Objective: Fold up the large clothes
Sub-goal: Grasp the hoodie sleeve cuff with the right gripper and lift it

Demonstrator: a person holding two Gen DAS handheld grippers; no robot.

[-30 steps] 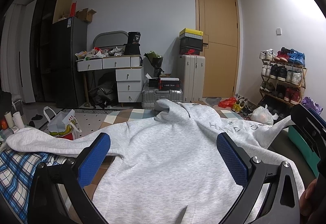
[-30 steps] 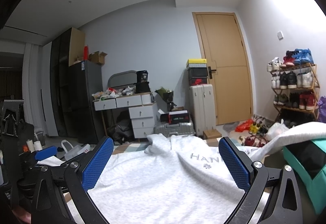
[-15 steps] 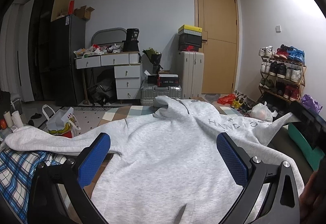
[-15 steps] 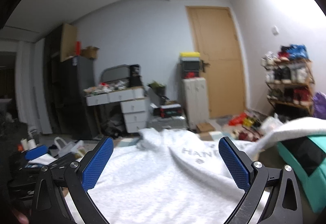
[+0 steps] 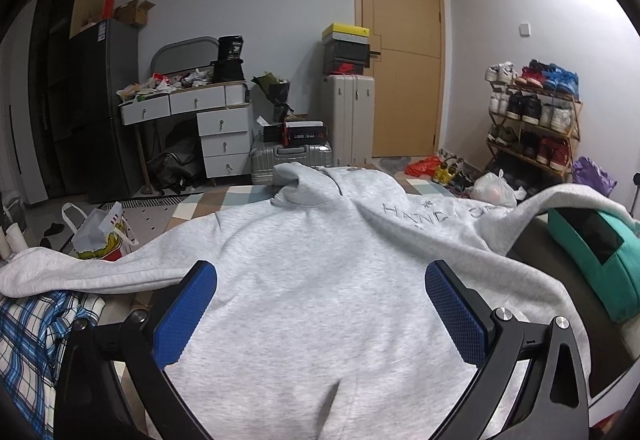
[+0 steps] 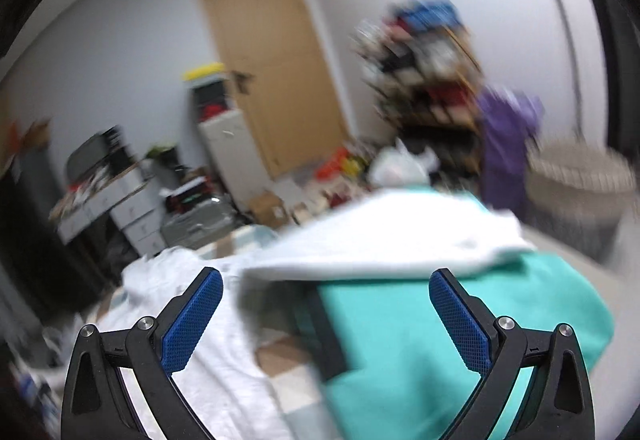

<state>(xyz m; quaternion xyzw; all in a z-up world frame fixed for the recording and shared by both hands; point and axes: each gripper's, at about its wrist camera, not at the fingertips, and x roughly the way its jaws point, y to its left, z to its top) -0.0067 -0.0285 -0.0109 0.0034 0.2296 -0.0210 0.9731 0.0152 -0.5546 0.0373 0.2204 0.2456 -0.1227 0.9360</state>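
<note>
A light grey hoodie (image 5: 320, 280) lies spread flat, hood at the far end, grey lettering on its right shoulder. Its left sleeve (image 5: 60, 272) stretches out over a blue checked cloth. Its right sleeve (image 5: 560, 204) drapes over a teal cushion. My left gripper (image 5: 320, 304) hovers open above the hoodie's body, holding nothing. In the blurred right wrist view, my right gripper (image 6: 326, 308) stands open, facing the right sleeve (image 6: 392, 244) on the teal cushion (image 6: 440, 340), with the hoodie's body (image 6: 208, 360) at lower left.
A blue checked cloth (image 5: 32, 328) lies at the left. Beyond the hoodie stand a white drawer desk (image 5: 200, 120), suitcases (image 5: 348, 120), a wooden door (image 5: 400, 52), a shoe rack (image 5: 532, 116) and a shopping bag (image 5: 100, 236). A woven basket (image 6: 576, 196) sits at the right.
My right gripper has swung quickly to the right, from facing the hoodie's body to facing the sleeve on the teal cushion. My left gripper has barely moved. Both stay open.
</note>
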